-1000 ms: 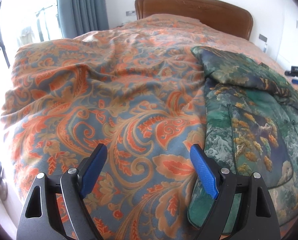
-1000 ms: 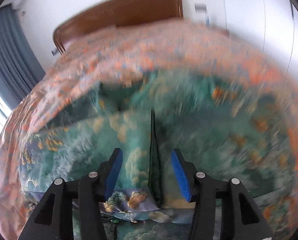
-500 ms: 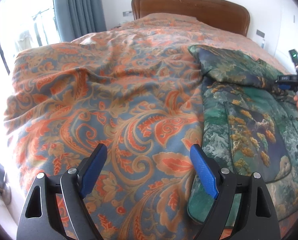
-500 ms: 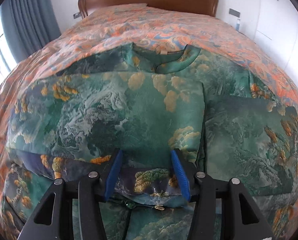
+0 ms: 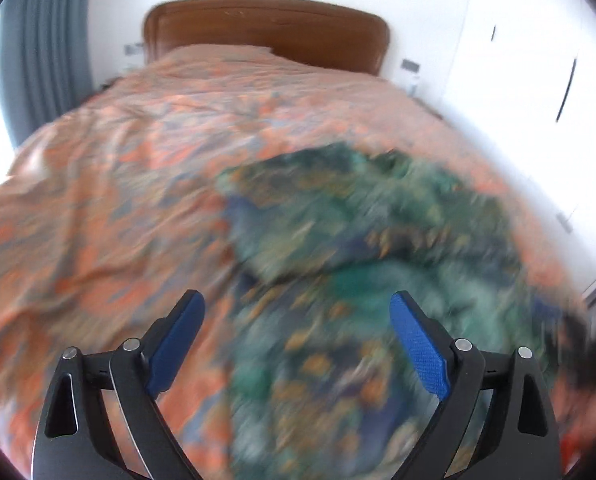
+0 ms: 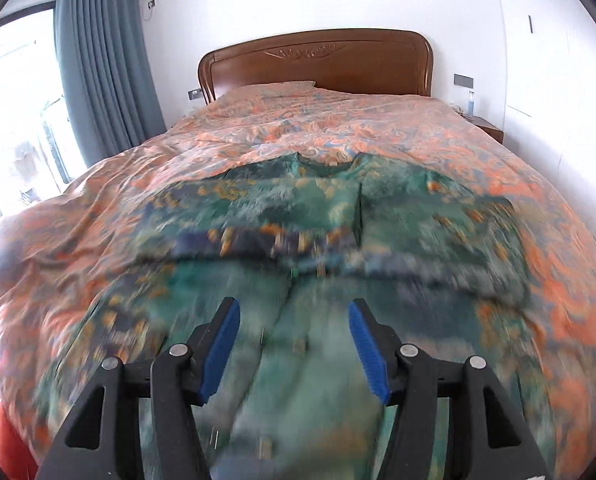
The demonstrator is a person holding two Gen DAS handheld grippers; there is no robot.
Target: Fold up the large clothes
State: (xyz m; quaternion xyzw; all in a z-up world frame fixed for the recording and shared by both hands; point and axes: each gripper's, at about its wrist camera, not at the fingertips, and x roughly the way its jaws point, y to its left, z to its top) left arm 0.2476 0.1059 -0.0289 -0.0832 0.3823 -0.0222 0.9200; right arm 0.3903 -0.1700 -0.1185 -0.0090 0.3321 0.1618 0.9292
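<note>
Left tool [image 5: 296, 326]: jaws opening, wide apart, nothing between, above bed [image 5: 98, 208]. Garment [image 6: 298, 216] flat on bedspread, collar toward headboard [image 6: 317, 60], sleeves folded across. Right tool [image 6: 294, 334]: jaws opening, nothing between, over garment's lower part. Both views blurred.

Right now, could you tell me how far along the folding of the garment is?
Partly done: the green garment lies on the bed with a fold across its middle. In hand: nothing; the left gripper and right gripper are opening with no cloth between them. Left: the lower half lies unfolded.
</note>
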